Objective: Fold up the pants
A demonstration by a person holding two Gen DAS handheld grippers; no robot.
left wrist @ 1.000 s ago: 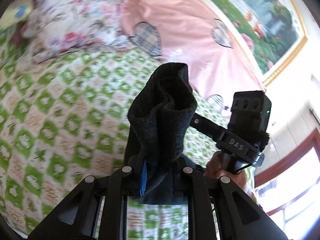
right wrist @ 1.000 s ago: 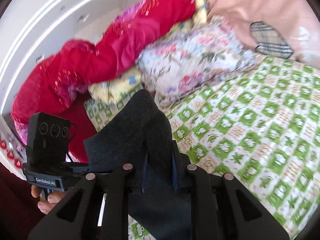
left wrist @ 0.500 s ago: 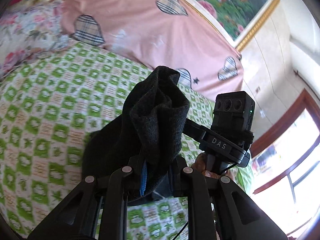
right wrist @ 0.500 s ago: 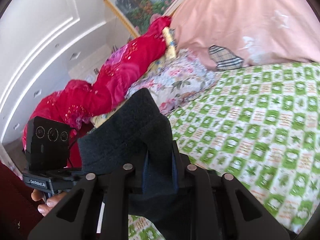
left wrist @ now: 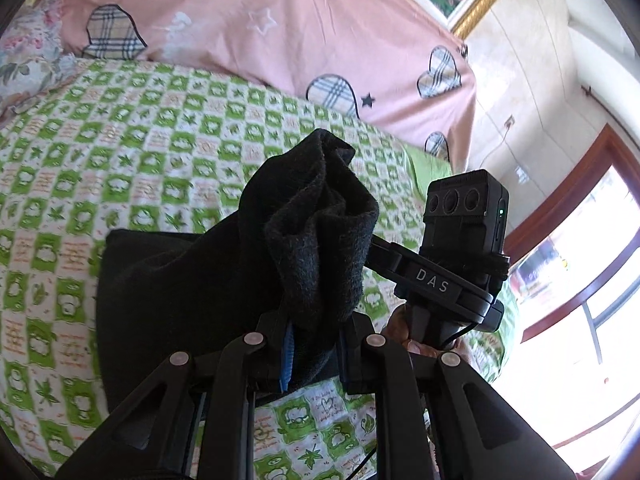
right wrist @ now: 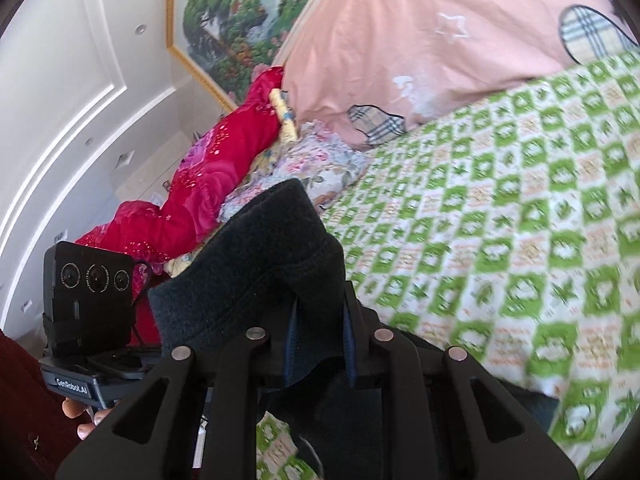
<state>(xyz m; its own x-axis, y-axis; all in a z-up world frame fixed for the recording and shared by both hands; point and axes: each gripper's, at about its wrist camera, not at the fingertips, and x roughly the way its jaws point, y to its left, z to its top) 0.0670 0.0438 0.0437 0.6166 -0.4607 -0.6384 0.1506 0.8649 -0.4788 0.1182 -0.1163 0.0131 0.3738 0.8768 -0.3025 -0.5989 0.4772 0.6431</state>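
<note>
Left wrist: left gripper [left wrist: 312,344] clenched on a bunched edge of the pants [left wrist: 168,280], lifted, rest trailing down onto the bed [left wrist: 120,140]. Thick wad between pads, so could slip out under a hard tug, dropping that corner.

Right wrist: right gripper [right wrist: 318,340] likewise clamped on pants [right wrist: 260,256], raised above bed [right wrist: 500,200]. Uneven heights could skew the fold; dragging might ruck the bedcover.

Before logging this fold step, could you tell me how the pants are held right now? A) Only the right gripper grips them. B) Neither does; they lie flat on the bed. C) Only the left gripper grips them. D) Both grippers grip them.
D: the left gripper and the right gripper are each shut on a bunch of the pants.
</note>
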